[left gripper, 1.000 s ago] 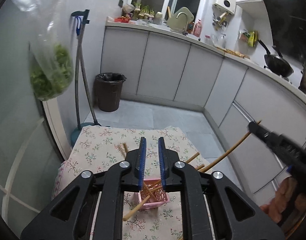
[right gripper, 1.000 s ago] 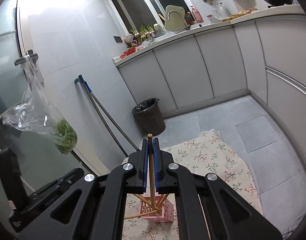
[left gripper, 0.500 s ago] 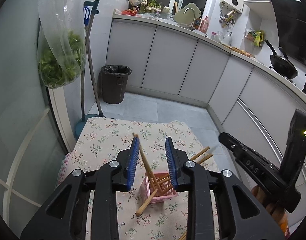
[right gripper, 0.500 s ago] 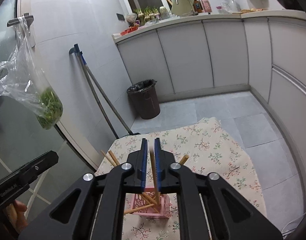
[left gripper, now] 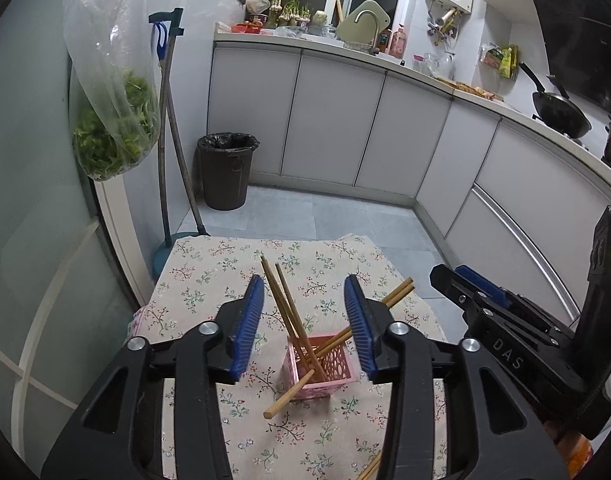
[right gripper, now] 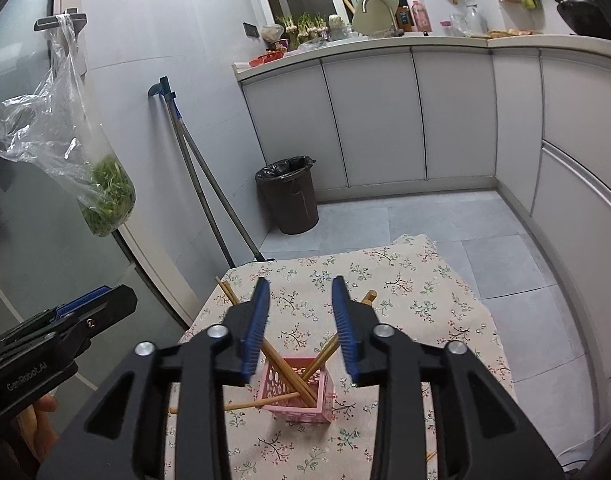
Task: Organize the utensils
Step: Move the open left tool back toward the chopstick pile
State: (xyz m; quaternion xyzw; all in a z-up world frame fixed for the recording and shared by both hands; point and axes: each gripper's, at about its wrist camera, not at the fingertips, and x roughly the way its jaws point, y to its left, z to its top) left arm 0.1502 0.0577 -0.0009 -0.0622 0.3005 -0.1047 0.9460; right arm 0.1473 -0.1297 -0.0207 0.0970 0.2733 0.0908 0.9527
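Leaning out of the pink lattice basket (left gripper: pixel 319 364) on the floral tablecloth (left gripper: pixel 209 276), the wooden chopsticks (left gripper: pixel 283 304) splay in a fan: two slant up toward the cloth's far left, two toward the right, one pokes low through the near wall. All are plain, tan, slender sticks. Left gripper (left gripper: pixel 303 312) and right gripper (right gripper: pixel 301 320) have jaws just opened, standing partly apart above the basket, pads clamping nothing.

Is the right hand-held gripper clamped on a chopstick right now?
No. The right hand-held gripper stands open with nothing between its pads, and the chopsticks sit in the pink basket below it.
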